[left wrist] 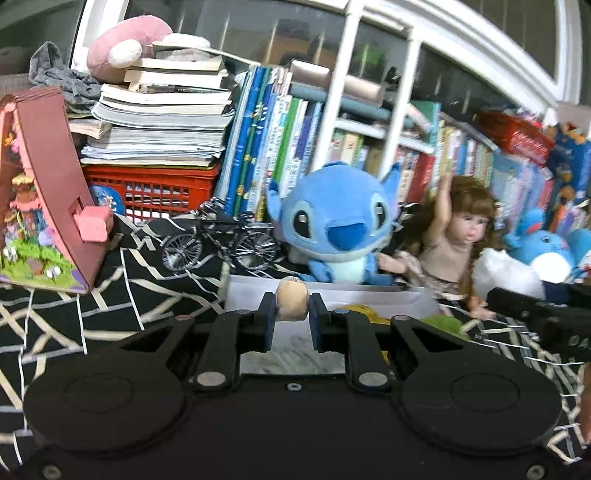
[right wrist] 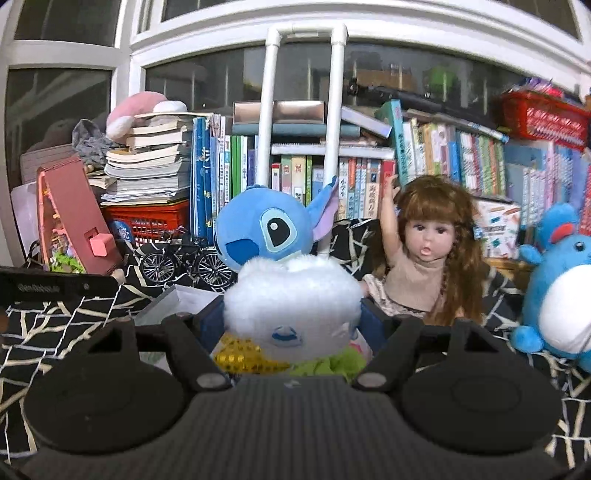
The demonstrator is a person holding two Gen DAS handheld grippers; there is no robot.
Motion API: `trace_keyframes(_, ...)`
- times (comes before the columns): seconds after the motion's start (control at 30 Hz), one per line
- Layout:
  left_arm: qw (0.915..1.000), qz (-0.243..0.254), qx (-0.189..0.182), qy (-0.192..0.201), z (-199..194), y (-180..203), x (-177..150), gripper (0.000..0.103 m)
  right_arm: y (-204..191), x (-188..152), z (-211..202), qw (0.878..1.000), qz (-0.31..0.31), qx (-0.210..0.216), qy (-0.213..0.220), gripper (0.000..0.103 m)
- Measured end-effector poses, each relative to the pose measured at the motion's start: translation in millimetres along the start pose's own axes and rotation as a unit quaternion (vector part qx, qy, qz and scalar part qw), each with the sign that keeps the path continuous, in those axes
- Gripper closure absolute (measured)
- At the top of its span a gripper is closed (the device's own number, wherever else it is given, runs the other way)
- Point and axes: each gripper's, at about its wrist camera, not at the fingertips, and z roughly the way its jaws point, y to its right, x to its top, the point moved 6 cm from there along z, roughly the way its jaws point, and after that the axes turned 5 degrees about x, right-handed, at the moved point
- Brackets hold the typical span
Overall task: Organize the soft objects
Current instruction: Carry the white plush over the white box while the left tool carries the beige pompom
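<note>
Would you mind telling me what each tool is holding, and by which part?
The left tool pinches a small beige soft object by its sides. The right tool clamps the white plush toy around its fluffy head.

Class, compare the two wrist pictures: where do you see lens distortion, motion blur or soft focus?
Left wrist view: fisheye bows the window frame into an arc; the Stitch plush and doll are smeared by motion blur. Right wrist view: sharper overall, the frame bowed too; only the white plush in the jaws looks soft.

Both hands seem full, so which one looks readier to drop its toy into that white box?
Probably the left gripper: its small tan toy already hangs over the white box. The right gripper holds the white fluffy plush beside it.
</note>
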Motion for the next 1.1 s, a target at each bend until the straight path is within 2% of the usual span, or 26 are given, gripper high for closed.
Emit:
trace_keyframes(0.13, 0.9998, 0.002, 0.017, -0.014, 33, -2, 9, 0.085, 7, 6, 30, 0.999, 0.031, 0.022, -0.030, 0.028)
trace_keyframes(0.3, 0.9984, -0.007, 0.028, -0.049, 68, -4, 5, 0.085, 8, 1, 67, 0.997, 0.036, 0.020, -0.062, 0.028)
trace_keyframes(0.43, 0.9977, -0.002, 0.030, -0.061, 83, -2, 0, 0.085, 10, -5, 89, 0.995, 0.047, 0.019, -0.080, 0.028)
trace_keyframes(0.83, 0.9960, 0.034, 0.037, -0.074, 105, 12, -16, 0.085, 20, -23, 123, 0.991, 0.081, 0.006, -0.111, 0.028)
trace_keyframes(1.1, 0.9945, 0.035, 0.041, -0.090, 114, 12, -28, 0.085, 23, -31, 131, 0.988, 0.093, 0.009, -0.122, 0.027)
